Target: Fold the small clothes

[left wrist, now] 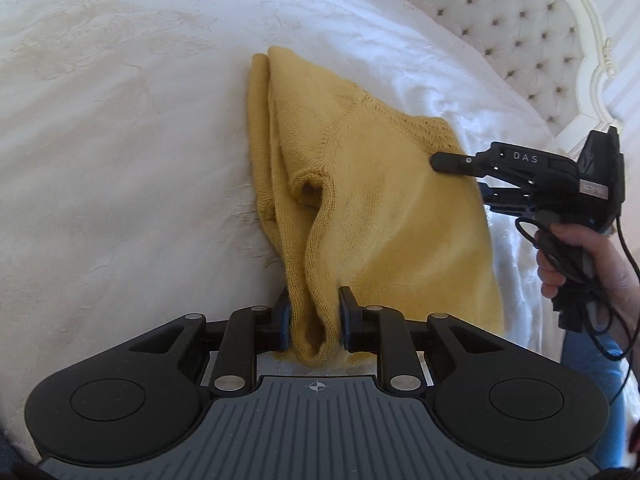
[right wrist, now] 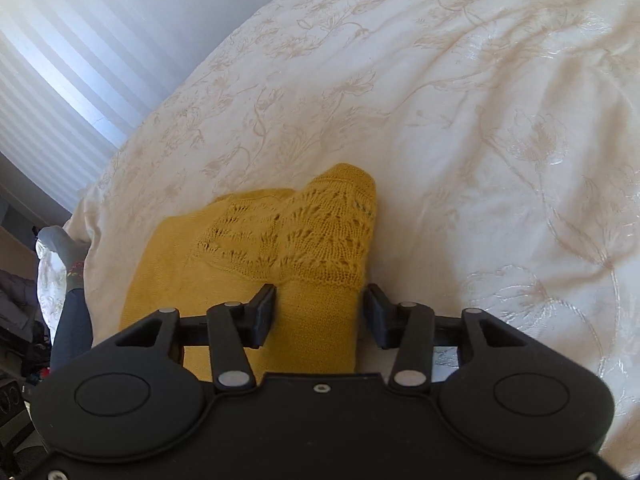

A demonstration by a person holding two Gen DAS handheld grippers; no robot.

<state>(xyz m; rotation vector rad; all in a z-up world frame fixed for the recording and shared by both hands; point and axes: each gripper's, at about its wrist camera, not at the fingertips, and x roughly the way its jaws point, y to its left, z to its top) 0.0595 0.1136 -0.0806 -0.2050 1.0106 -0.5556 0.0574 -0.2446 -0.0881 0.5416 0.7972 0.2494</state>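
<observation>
White bedding with a pale flower pattern covers the bed (left wrist: 100, 120) in front of us, and a buttoned headboard (left wrist: 500, 20) stands at two o'clock in our left view.

A small yellow knitted top (left wrist: 360, 200) lies on the bed, partly folded over itself. In our left view it runs from the centre down to six o'clock, where a bunched fold passes between the fingers of our left gripper (left wrist: 314, 320). The pads sit close on either side of the fold and look to be touching it, but we cannot tell whether they are pressing.

In our right view the top (right wrist: 288, 232) lies from the centre down to six o'clock. Our right gripper (right wrist: 320, 312) has its fingers spread apart. A plain knit strip lies between them, reaching the left finger (right wrist: 262, 312), while a gap of bedding shows beside the right finger.

From the left view our right gripper (left wrist: 456, 176) comes in from three o'clock with its upper fingertip over the top's right edge. A hand (left wrist: 580, 264) holds its handle.

The knit is mustard yellow, plain over most of its surface, with an open lacy panel at the far end in our right view. A curved seam and an open armhole show in our left view.
</observation>
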